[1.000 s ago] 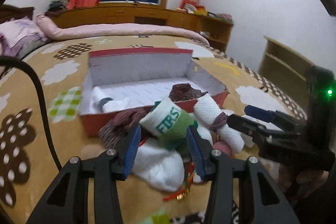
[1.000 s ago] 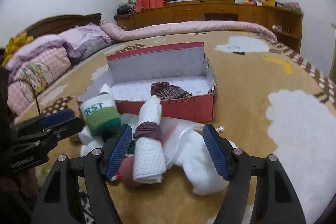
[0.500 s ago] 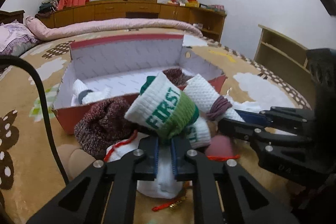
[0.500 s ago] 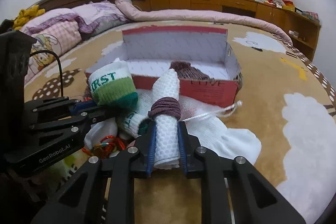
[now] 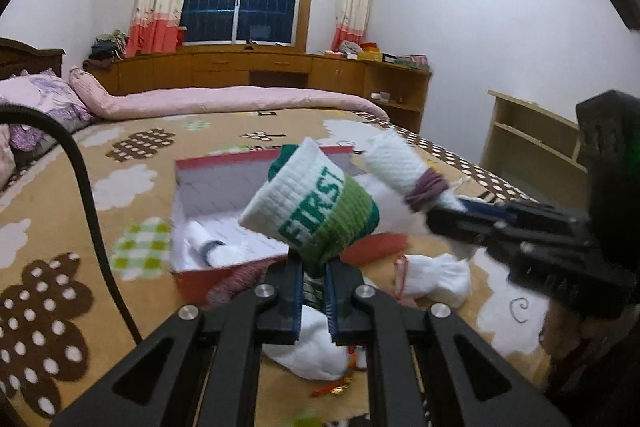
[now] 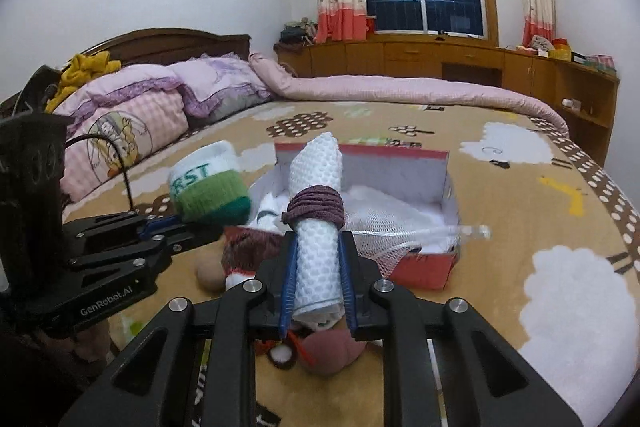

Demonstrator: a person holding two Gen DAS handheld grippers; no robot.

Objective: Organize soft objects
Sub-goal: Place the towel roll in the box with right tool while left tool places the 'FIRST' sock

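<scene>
**Green-and-white sock and white roll both held above the bed**

Green and white knit marks the rolled sock (image 5: 316, 211), lettered "FIRST", which the left gripper (image 5: 314, 291) holds by its lower end; the fingers (image 5: 295, 297) are clenched on it and it tilts up and to the left above the box (image 5: 224, 271). From the right wrist view the same sock (image 6: 208, 193) hangs in the air left of the box (image 6: 424, 267), at the tip of the left gripper (image 6: 176, 225).

The right gripper (image 6: 318, 291) grips a white waffle-knit roll (image 6: 318, 223) bound with a purple band (image 6: 314, 211). Its fingers (image 6: 289, 287) press the roll's lower part from both sides, and the roll stands nearly upright in front of the box. In the left view the roll (image 5: 394, 163) sits just right of the sock, with the right gripper (image 5: 460, 215) reaching in from the right.

The red box with white lining lies open on the tan bedspread (image 6: 520, 211). Inside lie a small white roll (image 5: 212, 247) and white mesh fabric (image 6: 400, 223), which spills over the front wall. Near the box on the bed are a maroon knit piece (image 6: 246, 251), white socks (image 5: 436, 275) and a red cord (image 5: 336, 385).
</scene>
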